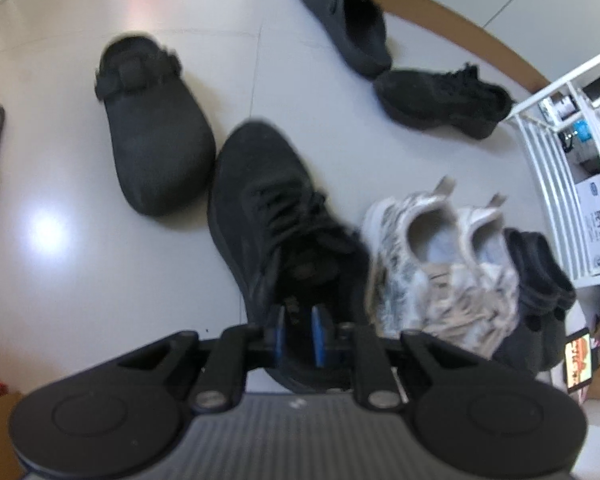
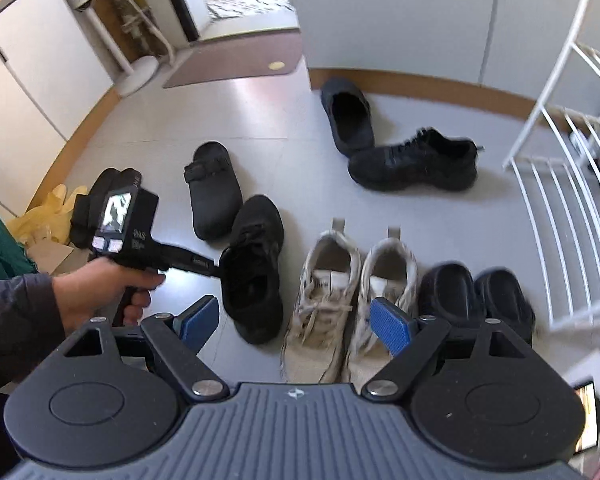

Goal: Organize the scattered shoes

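- Left gripper (image 1: pixel 303 330) is clamping the heel collar of a black lace-up suede sneaker (image 1: pixel 276 216), toe pointing toward 11 o'clock over the pale tiled floor (image 1: pixel 52 184).
- Right gripper (image 2: pixel 296 320) is hanging wide open, empty, above a worn white mesh sneaker pair (image 2: pixel 340 300).
- Black buckled clog (image 1: pixel 152 140) is lying just beside the held sneaker, at 10 o'clock.
- Second black lace-up sneaker (image 2: pixel 414 162) is sitting at 1 o'clock near the white wire rack (image 2: pixel 572 200).

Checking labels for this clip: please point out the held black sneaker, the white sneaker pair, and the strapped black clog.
Black sneaker (image 2: pixel 256 240), right wrist view, on its laced upper.
White sneaker pair (image 2: pixel 324 300), right wrist view, left shoe's laces.
Black clog (image 2: pixel 216 200), right wrist view, on its toe cap.
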A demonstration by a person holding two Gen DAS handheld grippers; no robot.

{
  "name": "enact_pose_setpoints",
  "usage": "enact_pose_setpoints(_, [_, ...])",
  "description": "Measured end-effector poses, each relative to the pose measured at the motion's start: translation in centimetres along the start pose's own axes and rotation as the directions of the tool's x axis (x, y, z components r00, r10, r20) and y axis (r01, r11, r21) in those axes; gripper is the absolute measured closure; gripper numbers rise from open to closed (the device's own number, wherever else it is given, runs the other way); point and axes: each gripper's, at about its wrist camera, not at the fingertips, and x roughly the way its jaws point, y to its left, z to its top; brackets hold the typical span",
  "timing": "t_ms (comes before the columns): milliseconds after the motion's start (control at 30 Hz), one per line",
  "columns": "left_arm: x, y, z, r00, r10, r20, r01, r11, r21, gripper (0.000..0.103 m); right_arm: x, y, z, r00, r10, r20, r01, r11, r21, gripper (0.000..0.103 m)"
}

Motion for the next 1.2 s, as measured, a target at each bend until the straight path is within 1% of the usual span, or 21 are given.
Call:
enact_pose_setpoints(33, [-1.4, -0.4, 0.6, 1.000, 0.005, 0.015, -0.005, 1.000, 0.013, 0.086, -0.7, 0.1, -0.2, 1.000, -0.012, 0.023, 0.012, 1.000, -0.005, 0.017])
enact_pose_setpoints(67, [-2.6, -0.8, 1.2, 0.999, 0.003, 0.033, -0.003, 1.000, 0.023, 0.081, -1.3, -0.1, -0.4, 0.999, -0.022, 0.035, 0.022, 1.000, 0.006, 0.017])
enact_pose_setpoints(100, [-3.7, -1.4, 1.9, 0.999, 0.004, 0.049, -0.006, 0.999, 0.035, 0.077, -2.4, -0.8, -0.6, 0.998, -0.030, 0.055, 0.027, 0.998, 0.052, 0.017])
enact_pose_setpoints(167, [-5.1, -2.5, 2.9, 0.997, 0.028, 0.068, -0.032, 0.998, 0.059, 0.072, -3.5, -1.7, -1.0, 0.996, -0.003, 0.086, -0.007, 0.992, 0.122, 0.016])
enact_pose_setpoints(233, [-6.5, -3.6, 3.8, 0.995, 0.047, 0.084, -0.054, 0.996, 0.078, 0.059, -4.3, -2.3, -1.9, 0.995, 0.007, 0.103, -0.026, 0.983, 0.183, 0.016])
enact_pose_setpoints(267, [-7.2, -4.2, 4.1, 0.995, 0.047, 0.083, -0.053, 0.995, 0.081, 0.044, -4.3, -2.3, -2.0, 0.994, 0.010, 0.106, -0.030, 0.982, 0.186, 0.016])
enact_pose_setpoints(300, [-7.8, -4.8, 4.3, 0.996, 0.046, 0.082, -0.053, 0.995, 0.083, 0.036, -4.2, -2.2, -2.0, 0.994, 0.013, 0.107, -0.033, 0.982, 0.187, 0.016])
enact_pose_setpoints(333, [-8.6, -5.5, 4.5, 0.995, 0.046, 0.087, -0.054, 0.995, 0.084, 0.033, -3.8, -1.9, -1.8, 0.995, 0.012, 0.101, -0.029, 0.984, 0.174, 0.016])
enact_pose_setpoints(400, [-10.3, -7.0, 4.5, 0.993, 0.060, 0.104, -0.069, 0.994, 0.089, 0.022, -3.5, -1.8, -1.0, 0.994, -0.002, 0.110, -0.014, 0.989, 0.147, 0.016])
enact_pose_setpoints(433, [-11.0, -7.6, 4.5, 0.992, 0.062, 0.111, -0.072, 0.993, 0.093, 0.021, -3.4, -1.7, -0.6, 0.993, -0.008, 0.115, -0.008, 0.991, 0.135, 0.016])
enact_pose_setpoints(500, [-12.3, -8.4, 4.4, 0.990, 0.058, 0.128, -0.071, 0.993, 0.093, 0.016, -3.1, -2.4, 0.1, 0.993, -0.003, 0.116, -0.015, 0.989, 0.150, 0.016])
enact_pose_setpoints(600, [-14.2, -9.3, 4.0, 0.987, 0.050, 0.153, -0.062, 0.995, 0.077, 0.015, -2.9, -2.9, 0.7, 0.993, 0.001, 0.116, -0.019, 0.988, 0.152, 0.016])
enact_pose_setpoints(633, [-14.7, -9.3, 3.8, 0.986, 0.047, 0.162, -0.058, 0.996, 0.064, 0.015, -2.6, -3.6, 1.0, 0.993, -0.009, 0.116, -0.010, 0.987, 0.159, 0.016])
enact_pose_setpoints(700, [-15.4, -9.2, 3.4, 0.983, 0.042, 0.179, -0.050, 0.998, 0.041, 0.010, -2.5, -4.4, 1.1, 0.993, -0.012, 0.118, -0.011, 0.982, 0.191, 0.016])
enact_pose_setpoints(833, [-16.2, -8.8, 2.4, 0.978, 0.031, 0.205, -0.033, 0.999, 0.010, 0.010, -2.0, -5.9, 1.4, 0.993, -0.006, 0.117, -0.026, 0.962, 0.270, 0.016])
enact_pose_setpoints(900, [-16.5, -8.6, 1.8, 0.975, 0.020, 0.219, -0.024, 1.000, 0.016, 0.010, -1.5, -6.0, 1.8, 0.992, 0.010, 0.125, -0.046, 0.957, 0.286, 0.016])
enact_pose_setpoints(1000, [-16.7, -8.6, 0.5, 0.967, 0.035, 0.253, -0.056, 0.996, 0.074, 0.010, -0.2, -6.0, 1.8, 0.995, 0.040, 0.094, -0.067, 0.948, 0.312, 0.016])
enact_pose_setpoints(1067, [-16.2, -8.4, -0.1, 0.976, 0.014, 0.219, -0.038, 0.994, 0.107, 0.010, 0.8, -5.6, 1.8, 0.996, 0.040, 0.077, -0.061, 0.950, 0.307, 0.016])
enact_pose_setpoints(1133, [-15.7, -8.0, -0.4, 0.979, 0.011, 0.202, -0.037, 0.991, 0.125, 0.010, 1.3, -5.2, 1.8, 0.997, 0.034, 0.067, -0.053, 0.954, 0.297, 0.018])
enact_pose_setpoints(1200, [-14.8, -6.7, -0.4, 0.982, -0.002, 0.191, -0.018, 0.995, 0.101, 0.010, 2.5, -4.6, 1.6, 0.999, 0.027, 0.037, -0.036, 0.958, 0.286, 0.022])
